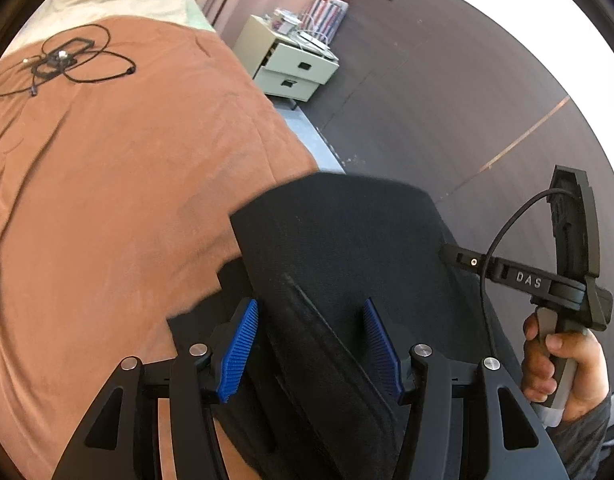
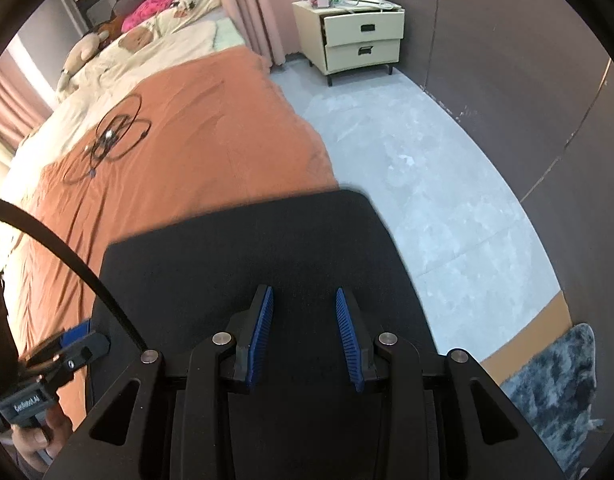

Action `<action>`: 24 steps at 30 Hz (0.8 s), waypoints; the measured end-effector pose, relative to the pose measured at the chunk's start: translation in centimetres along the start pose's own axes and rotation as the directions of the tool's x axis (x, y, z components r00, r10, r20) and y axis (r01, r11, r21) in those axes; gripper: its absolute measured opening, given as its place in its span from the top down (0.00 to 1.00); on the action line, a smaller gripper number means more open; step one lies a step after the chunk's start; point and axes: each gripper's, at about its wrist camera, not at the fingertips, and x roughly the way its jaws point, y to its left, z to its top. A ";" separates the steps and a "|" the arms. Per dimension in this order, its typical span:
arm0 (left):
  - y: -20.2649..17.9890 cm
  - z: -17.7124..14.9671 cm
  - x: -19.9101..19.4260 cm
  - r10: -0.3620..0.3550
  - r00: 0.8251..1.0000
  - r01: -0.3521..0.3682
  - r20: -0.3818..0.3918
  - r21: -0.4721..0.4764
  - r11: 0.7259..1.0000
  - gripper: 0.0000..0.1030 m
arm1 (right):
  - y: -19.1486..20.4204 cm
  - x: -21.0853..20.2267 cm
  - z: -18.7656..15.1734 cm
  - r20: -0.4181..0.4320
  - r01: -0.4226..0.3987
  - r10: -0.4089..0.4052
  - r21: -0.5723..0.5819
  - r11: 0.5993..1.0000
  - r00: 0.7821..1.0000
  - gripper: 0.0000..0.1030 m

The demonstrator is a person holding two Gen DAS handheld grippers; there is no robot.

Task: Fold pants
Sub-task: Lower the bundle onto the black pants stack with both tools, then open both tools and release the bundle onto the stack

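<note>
Left wrist: black pants (image 1: 339, 248) between claw (image 1: 313, 344) pads.

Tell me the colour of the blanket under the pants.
Rust orange blanket, clearest in the right wrist view; the pants are black.

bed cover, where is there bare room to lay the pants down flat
Free: the wide orange bed cover between the black pants and the tangled black cable. Crowded: the cable patch, and the cream bedding beyond it. The pants sit at the bed's corner by the floor.
</note>
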 end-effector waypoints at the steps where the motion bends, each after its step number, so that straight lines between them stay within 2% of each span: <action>1: -0.3 -0.3 -0.1 -0.001 1.000 0.001 -0.006 0.007 1.000 0.45 | 0.1 -0.3 -0.4 -0.002 0.001 -0.001 -0.009 1.000 1.000 0.64; 2: -0.9 -0.7 -0.3 0.009 1.000 -0.008 -0.007 0.018 1.000 0.45 | 0.1 -0.8 -1.4 -0.001 0.004 -0.004 -0.018 1.000 1.000 0.59; 4: -1.7 -1.4 -0.6 0.033 0.999 -0.032 -0.004 0.040 0.999 0.45 | 0.2 -1.4 -1.9 0.008 0.005 -0.005 -0.034 0.999 1.000 0.56; 9: -3.1 -3.2 -0.8 0.022 0.999 -0.020 -0.036 0.048 0.999 0.45 | -0.1 -3.2 -4.8 0.016 0.002 -0.001 -0.051 0.999 1.000 0.50; 13: -4.1 -5.8 -1.8 0.018 0.998 -0.014 -0.053 0.070 0.997 0.45 | -0.1 -4.8 -6.9 0.020 0.027 -0.026 -0.061 0.998 0.999 0.48; 19: -4.9 -7.8 -2.8 0.034 0.996 -0.026 -0.081 0.099 0.995 0.45 | -0.7 -6.1 -9.7 0.009 0.035 -0.034 -0.033 0.999 0.999 0.48; 24: -5.5 -9.4 -6.2 0.040 0.998 -0.034 -0.051 0.117 0.993 0.44 | -0.6 -8.0 -11.7 0.009 0.033 -0.033 -0.020 0.999 0.999 0.48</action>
